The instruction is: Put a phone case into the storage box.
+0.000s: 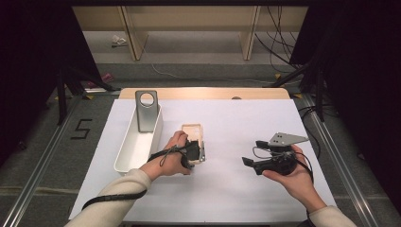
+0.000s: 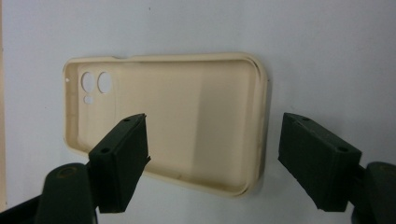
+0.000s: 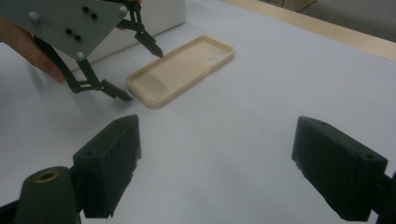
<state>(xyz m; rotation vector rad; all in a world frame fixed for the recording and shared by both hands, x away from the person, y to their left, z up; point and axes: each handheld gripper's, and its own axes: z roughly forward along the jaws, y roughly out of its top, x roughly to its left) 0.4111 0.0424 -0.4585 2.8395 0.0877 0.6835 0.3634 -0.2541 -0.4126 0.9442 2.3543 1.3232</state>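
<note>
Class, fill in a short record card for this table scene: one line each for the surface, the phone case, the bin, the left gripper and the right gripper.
surface: white sheet on a table
phone case: cream, lying flat, hollow side up, camera holes at one end
bin: white, long, left of the case, with a grey case leaning upright in its far end
left gripper: open, over the phone case, jaws astride one long edge, not pressing
right gripper: open, nothing between the jaws, held above the sheet away from the case

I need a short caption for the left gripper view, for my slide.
Open left gripper poised over a cream phone case lying hollow side up.
</note>
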